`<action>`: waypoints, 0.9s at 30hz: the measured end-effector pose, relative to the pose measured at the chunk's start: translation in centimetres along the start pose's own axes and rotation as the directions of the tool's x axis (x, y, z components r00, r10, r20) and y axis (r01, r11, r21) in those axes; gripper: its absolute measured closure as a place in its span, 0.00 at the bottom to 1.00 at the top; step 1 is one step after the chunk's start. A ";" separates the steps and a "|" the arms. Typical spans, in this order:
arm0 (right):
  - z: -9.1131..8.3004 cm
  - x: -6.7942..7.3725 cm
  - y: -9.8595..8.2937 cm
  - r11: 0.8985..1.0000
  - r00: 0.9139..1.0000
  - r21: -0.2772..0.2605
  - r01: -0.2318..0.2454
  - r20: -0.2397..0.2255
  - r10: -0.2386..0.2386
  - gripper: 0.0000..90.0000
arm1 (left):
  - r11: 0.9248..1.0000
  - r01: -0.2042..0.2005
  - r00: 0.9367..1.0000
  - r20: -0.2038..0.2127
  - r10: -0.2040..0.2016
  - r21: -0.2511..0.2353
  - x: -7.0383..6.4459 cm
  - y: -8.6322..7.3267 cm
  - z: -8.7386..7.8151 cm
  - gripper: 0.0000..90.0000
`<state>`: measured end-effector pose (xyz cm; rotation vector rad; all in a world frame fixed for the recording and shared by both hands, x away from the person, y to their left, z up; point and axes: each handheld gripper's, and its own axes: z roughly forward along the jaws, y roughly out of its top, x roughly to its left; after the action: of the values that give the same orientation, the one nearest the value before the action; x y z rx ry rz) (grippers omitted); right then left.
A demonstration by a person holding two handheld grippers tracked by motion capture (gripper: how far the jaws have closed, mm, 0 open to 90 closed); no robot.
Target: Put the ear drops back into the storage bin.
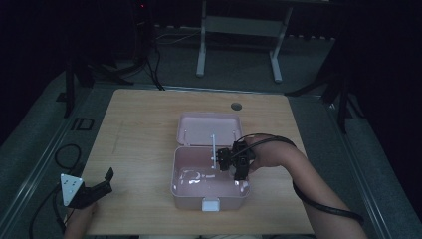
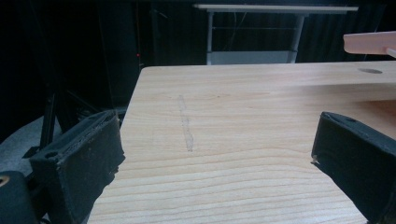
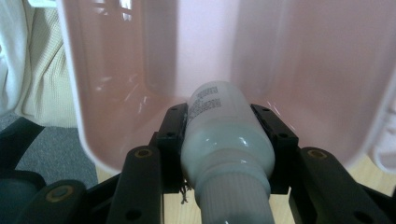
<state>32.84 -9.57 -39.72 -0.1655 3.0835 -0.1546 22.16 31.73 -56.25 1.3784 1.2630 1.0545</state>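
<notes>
Pink lidded box (image 1: 185,191), lid open toward 12 o'clock. White ribbed-cap bottle (image 3: 224,135), small printed label, clamped in right gripper (image 1: 234,160) over box's 3 o'clock side. Left gripper (image 1: 102,183) released, at 9 o'clock.

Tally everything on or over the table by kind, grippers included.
Grippers: 2, the left gripper open over bare wood, the right gripper shut on the bottle.
Pink boxes with open lid: 1, the pink box.
White bottles: 1, the white bottle, held inside the box.
Total: 4
</notes>
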 end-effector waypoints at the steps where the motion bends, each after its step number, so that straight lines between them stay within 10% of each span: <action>1: 0.3 0.0 0.1 1.000 1.000 -0.001 0.003 -0.005 -0.003 0.66 | 1.000 -0.001 1.000 0.000 0.001 0.001 0.0 0.0 0.0 0.02; 19: 6.6 0.6 1.9 0.991 0.992 0.065 0.120 -0.056 -0.117 0.66 | 1.000 -0.002 1.000 0.001 0.002 0.001 0.0 0.0 0.0 0.02; 27: 8.5 0.0 2.0 0.991 0.994 0.097 0.087 -0.073 -0.080 0.66 | 1.000 -0.003 1.000 0.002 0.003 0.001 0.0 0.0 0.0 0.02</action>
<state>33.08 -8.42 -48.39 -0.2912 3.1292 -0.3249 22.16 31.71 -56.25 1.3825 1.2605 1.0548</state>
